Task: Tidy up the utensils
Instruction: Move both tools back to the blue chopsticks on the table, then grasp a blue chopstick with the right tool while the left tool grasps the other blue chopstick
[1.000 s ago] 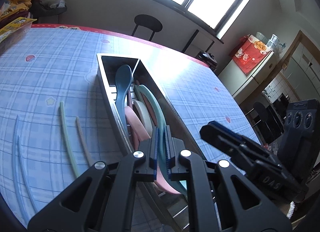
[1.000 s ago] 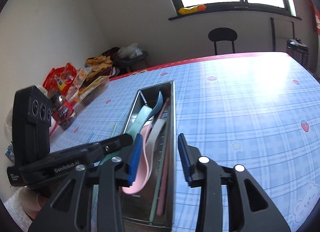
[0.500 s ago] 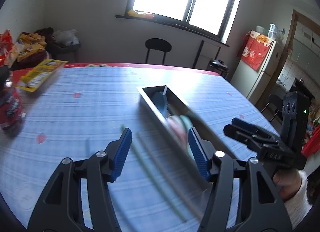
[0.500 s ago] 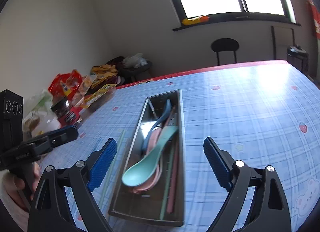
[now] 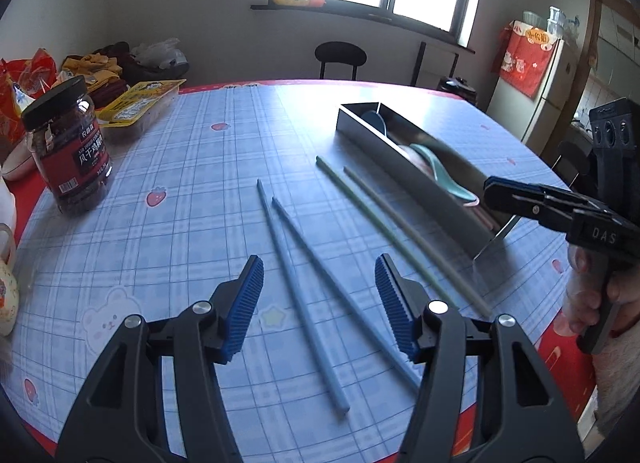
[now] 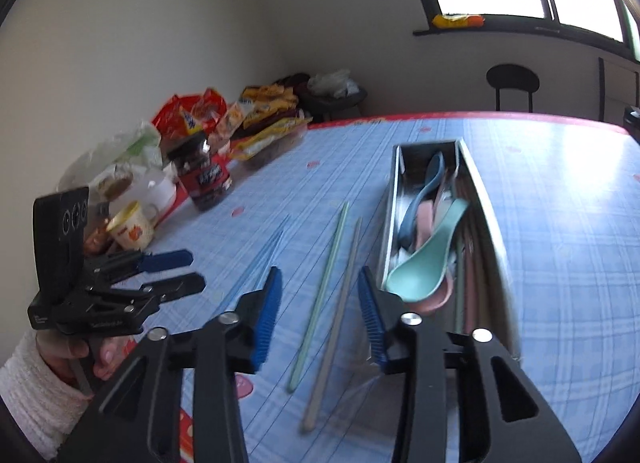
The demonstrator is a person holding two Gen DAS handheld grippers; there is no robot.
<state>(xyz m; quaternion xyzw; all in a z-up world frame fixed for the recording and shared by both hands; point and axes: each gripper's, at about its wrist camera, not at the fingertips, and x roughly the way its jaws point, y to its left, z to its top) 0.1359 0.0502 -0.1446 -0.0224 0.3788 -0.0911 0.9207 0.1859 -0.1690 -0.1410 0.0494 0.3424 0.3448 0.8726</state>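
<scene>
I see a big round table (image 5: 192, 191) with a blue checked cloth and a red edge. On it, at about two o'clock from my left gripper (image 5: 318, 305), lies a long shiny metal tray (image 5: 404, 167). In the tray I see spoons piled together: a mint green spoon (image 6: 428, 259) on top, a dark blue spoon (image 6: 422, 193) toward the far end, and a pink spoon (image 6: 434, 297) under the green one. At ten o'clock in the left view stands a jar (image 5: 66, 147) with a black lid and a red label, and past it is a yellow snack pack (image 5: 138, 101). In the right view a small yellow cup (image 6: 130, 225) sits near the table's edge at nine o'clock. Two blue chopsticks (image 5: 296, 279) lie on the cloth at twelve o'clock, right between my left gripper's two fingers, but the fingers do not touch them. My left gripper is spread apart and grips nothing. A green chopstick (image 6: 320, 295) and a tan chopstick (image 6: 338, 315) lie side by side just beside the tray, at twelve o'clock from my right gripper (image 6: 318, 309). Its jaws have just been closing, but they are still apart and grip nothing; the two chopsticks lie on the cloth below the gap.
</scene>
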